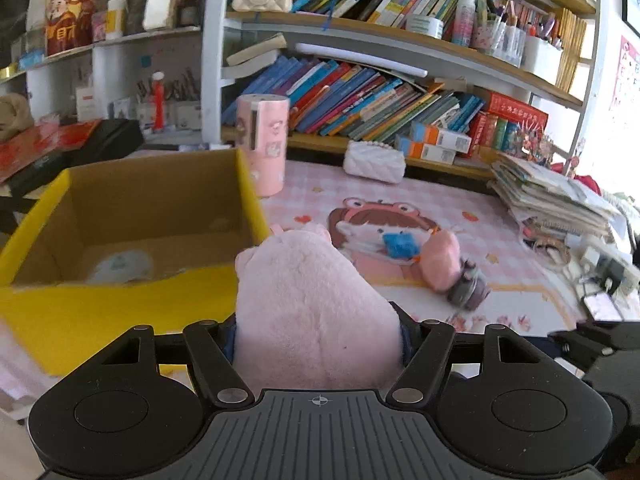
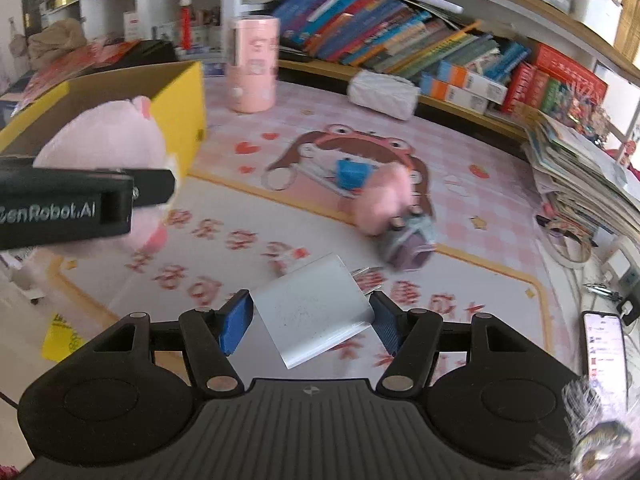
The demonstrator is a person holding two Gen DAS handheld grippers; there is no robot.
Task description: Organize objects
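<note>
Pink plush fills the near part of the left wrist view: the left gripper point(image 1: 318, 340) is clenched on a pink plush toy point(image 1: 308, 300), its pads pressed into the fur on both sides. That gripper points down and forward, and the toy's long axis runs along the fingers, away from the camera, with its small ears at the far end. The toy's far end overlaps the near right corner of a yellow cardboard box point(image 1: 100, 312); I cannot tell whether they touch. Open at the top, the box shows a pale rounded object point(image 1: 120, 266) on its bottom and much free floor around that.

From the right wrist view, the right gripper point(image 2: 312, 320) is grasping a white charger plug point(image 2: 316, 312) between its blue pads, tilted, with the metal prongs pointing away to the upper right. It hangs above the printed pink mat point(image 2: 480, 208) on the worktop point(image 2: 24, 304). Open mat lies ahead of it, up to a second pink plush toy point(image 2: 384, 196) lying on its side beside a small blue block point(image 2: 351, 173) and a grey-purple object point(image 2: 408, 240). Farther back stand a pink cylindrical container point(image 2: 252, 64) and a white quilted pouch point(image 2: 382, 94). A stack of papers point(image 2: 580, 168) crowds the right edge, with a phone point(image 2: 604, 354) near it.
</note>
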